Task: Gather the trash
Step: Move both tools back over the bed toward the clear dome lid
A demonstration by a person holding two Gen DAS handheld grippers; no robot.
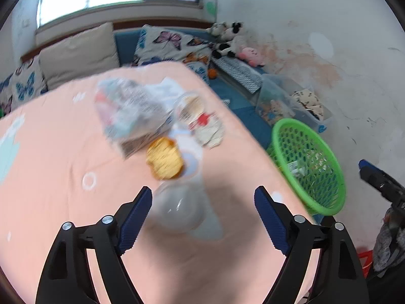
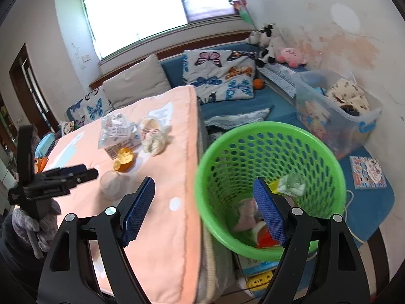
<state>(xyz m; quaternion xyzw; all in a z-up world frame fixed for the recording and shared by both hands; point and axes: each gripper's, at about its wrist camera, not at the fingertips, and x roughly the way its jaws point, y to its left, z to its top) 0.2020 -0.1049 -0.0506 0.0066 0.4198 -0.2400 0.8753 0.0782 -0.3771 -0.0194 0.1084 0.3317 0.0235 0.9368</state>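
Showing one green basket, two open grippers

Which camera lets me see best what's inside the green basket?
The right wrist view: it looks down into the green basket, showing wrappers at the bottom. The left wrist view only shows it from the side, tilted, its contents mostly hidden.

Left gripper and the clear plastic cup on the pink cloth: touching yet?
Apart. In the left wrist view the left gripper is open around the clear plastic cup, with pink cloth visible between the cup and each finger.
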